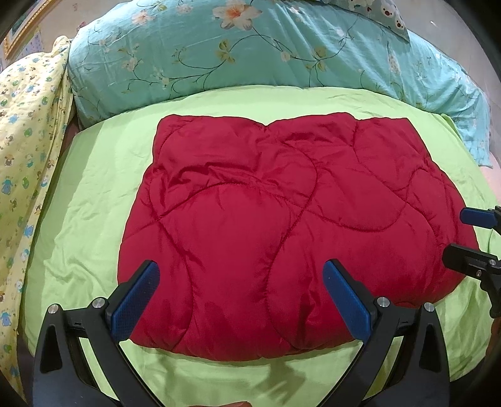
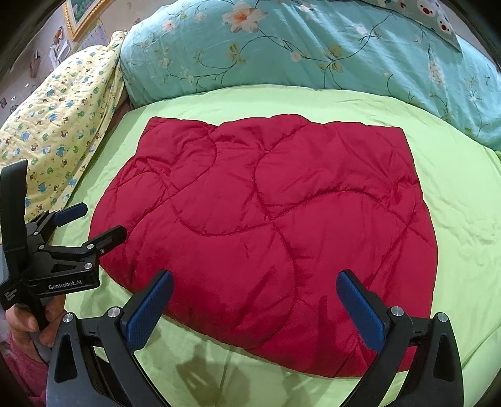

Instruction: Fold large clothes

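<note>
A red quilted padded garment point(image 1: 281, 219) lies folded into a thick rectangle on the green sheet point(image 1: 94, 194); it also shows in the right wrist view point(image 2: 275, 225). My left gripper point(image 1: 241, 272) is open and empty, held above the garment's near edge, blue pads wide apart. My right gripper point(image 2: 255, 281) is open and empty, above the garment's near right part. The right gripper also shows at the right edge of the left wrist view point(image 1: 463, 238), open. The left gripper shows at the left of the right wrist view point(image 2: 100, 222), open, held by a hand.
A teal floral duvet point(image 1: 250, 53) is bunched along the far side of the bed. A yellow patterned blanket point(image 1: 28, 150) lies along the left side. A gold picture frame point(image 2: 81, 15) hangs on the wall at far left.
</note>
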### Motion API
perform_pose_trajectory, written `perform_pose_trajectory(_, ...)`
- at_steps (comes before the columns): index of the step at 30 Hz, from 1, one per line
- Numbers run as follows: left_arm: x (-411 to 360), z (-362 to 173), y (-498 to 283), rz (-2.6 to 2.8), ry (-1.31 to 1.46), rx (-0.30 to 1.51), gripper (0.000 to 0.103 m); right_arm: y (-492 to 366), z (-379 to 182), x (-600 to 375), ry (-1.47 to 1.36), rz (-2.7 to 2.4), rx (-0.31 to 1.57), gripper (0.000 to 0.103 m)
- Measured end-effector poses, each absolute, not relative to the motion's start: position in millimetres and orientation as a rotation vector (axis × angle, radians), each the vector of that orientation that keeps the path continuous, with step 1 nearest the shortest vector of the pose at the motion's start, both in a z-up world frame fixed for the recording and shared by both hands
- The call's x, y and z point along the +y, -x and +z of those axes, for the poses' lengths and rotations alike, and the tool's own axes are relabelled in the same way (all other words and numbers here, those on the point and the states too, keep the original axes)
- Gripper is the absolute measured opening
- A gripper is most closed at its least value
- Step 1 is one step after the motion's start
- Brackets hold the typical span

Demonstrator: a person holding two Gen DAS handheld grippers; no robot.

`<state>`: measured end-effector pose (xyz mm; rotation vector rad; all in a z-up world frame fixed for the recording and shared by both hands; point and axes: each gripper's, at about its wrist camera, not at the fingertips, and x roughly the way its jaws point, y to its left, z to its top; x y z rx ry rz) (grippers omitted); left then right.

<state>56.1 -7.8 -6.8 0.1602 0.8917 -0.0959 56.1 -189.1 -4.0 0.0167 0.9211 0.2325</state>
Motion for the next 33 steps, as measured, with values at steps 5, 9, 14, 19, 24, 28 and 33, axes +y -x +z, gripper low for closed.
perform_pose_trajectory(5,-7.6,-6.9,-56.3,-0.096,-0.159,0.893,0.103,-57.0,-5.0,-188.9,-0.019,0.232,0.924,0.103)
perform_pose_trajectory(9,-7.9,-6.9,-56.6,-0.097,-0.164,0.892,0.103,-56.9,-5.0,-188.6,-0.018,0.233,0.924,0.103)
perform_pose_trajectory(14,-9.2,-4.9,-56.9,-0.095,-0.166,0.887,0.103,-55.8,-4.6,-187.7,-0.014,0.234,0.92,0.103)
perform_pose_trajectory(19,-10.6,-4.2,-57.3,-0.094,-0.167,0.888,0.103,-55.7,-4.3,-187.3,-0.012,0.233,0.92,0.103)
perform_pose_trajectory(24,-11.3,-3.7,-57.1,-0.093,-0.166,0.888,0.103,-54.9,-3.1,-187.9,-0.015,0.231,0.919,0.103)
perform_pose_trajectory(28,-11.5,-3.5,-57.2,-0.093,-0.166,0.888,0.103,-54.5,-3.0,-187.6,-0.013,0.232,0.92,0.103)
perform_pose_trajectory(33,-12.1,-3.0,-57.5,-0.094,-0.168,0.887,0.103,-54.0,-2.5,-187.3,-0.015,0.232,0.919,0.103)
